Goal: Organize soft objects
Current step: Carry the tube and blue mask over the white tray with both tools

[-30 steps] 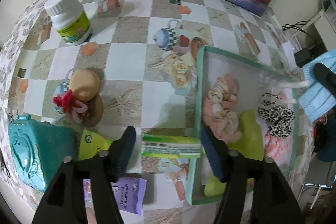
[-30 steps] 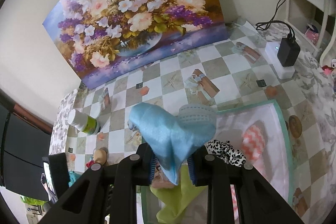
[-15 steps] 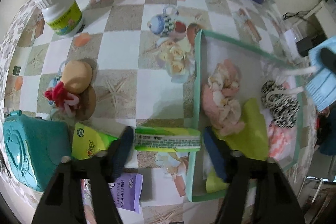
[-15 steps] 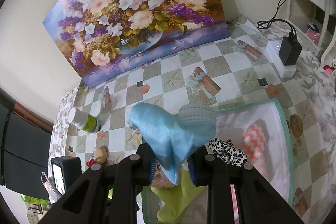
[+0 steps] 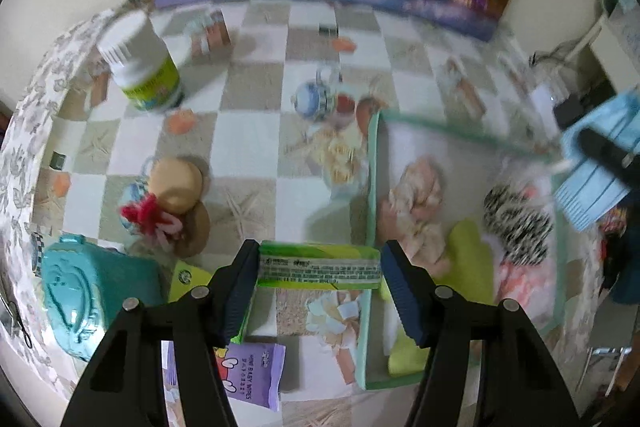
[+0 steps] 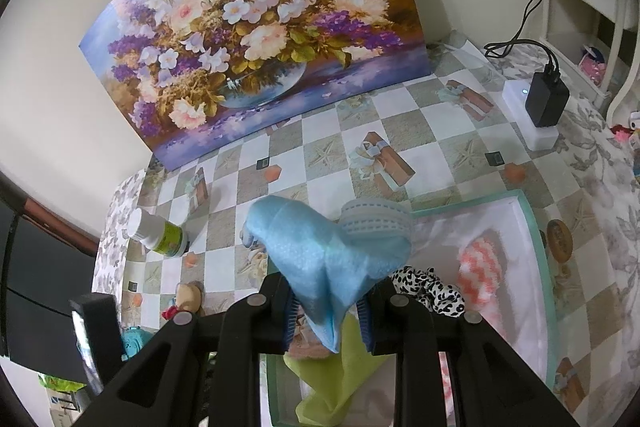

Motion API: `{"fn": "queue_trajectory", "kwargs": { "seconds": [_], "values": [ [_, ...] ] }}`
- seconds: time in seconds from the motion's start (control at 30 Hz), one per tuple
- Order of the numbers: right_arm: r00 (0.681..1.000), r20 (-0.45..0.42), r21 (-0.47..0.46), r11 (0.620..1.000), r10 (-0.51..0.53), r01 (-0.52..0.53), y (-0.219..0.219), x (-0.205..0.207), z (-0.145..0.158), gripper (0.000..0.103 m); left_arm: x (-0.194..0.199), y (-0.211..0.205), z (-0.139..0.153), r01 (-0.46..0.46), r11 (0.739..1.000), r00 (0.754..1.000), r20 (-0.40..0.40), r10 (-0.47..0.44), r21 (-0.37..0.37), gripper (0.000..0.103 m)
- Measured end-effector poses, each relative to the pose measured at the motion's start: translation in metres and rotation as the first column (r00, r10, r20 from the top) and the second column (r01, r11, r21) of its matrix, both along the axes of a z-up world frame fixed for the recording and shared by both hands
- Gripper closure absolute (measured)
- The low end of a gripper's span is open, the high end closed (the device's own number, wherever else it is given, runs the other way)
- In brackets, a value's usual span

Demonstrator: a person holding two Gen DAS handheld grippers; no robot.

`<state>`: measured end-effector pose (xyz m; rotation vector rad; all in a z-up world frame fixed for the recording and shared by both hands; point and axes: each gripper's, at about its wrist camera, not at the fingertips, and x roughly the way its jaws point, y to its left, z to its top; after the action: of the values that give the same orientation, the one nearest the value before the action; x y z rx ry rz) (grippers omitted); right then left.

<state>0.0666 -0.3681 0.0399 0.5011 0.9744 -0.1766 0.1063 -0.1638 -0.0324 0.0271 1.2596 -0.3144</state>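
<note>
A green tissue pack sits crosswise between the blue pads of my left gripper, which is shut on it just left of the mint-rimmed tray. Inside the tray lie a pink scrunchie, a leopard scrunchie, a lime cloth and a coral-and-white piece. My right gripper hangs above the tray, shut on a folded blue face mask. That mask also shows at the right edge of the left wrist view.
On the checkered tablecloth stand a white bottle, tan puffs with red yarn, a teal case, a yellow-green packet and a purple wipes pack. A flower painting leans on the wall; a black charger sits far right.
The left jaws narrowed onto the green tissue pack and the gripper rose a little with it. The right gripper and its mask have not moved.
</note>
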Motion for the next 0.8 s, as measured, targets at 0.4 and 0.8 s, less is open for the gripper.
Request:
{"fn": "queue_trajectory", "kwargs": {
  "seconds": [0.4, 0.8],
  "values": [
    [0.991, -0.026, -0.06, 0.99, -0.133, 0.131, -0.041, -0.022, 0.001, 0.077, -0.01, -0.032, 0.037, 0.066, 0.983, 0.992, 0.12, -0.045, -0.172, 0.039],
    [0.947, -0.128, -0.143, 0.951, -0.294, 0.276, -0.093, -0.048, -0.023, 0.077, -0.024, -0.087, 0.026, 0.174, 0.969, 0.981, 0.113, -0.155, -0.176, 0.039]
  ]
}}
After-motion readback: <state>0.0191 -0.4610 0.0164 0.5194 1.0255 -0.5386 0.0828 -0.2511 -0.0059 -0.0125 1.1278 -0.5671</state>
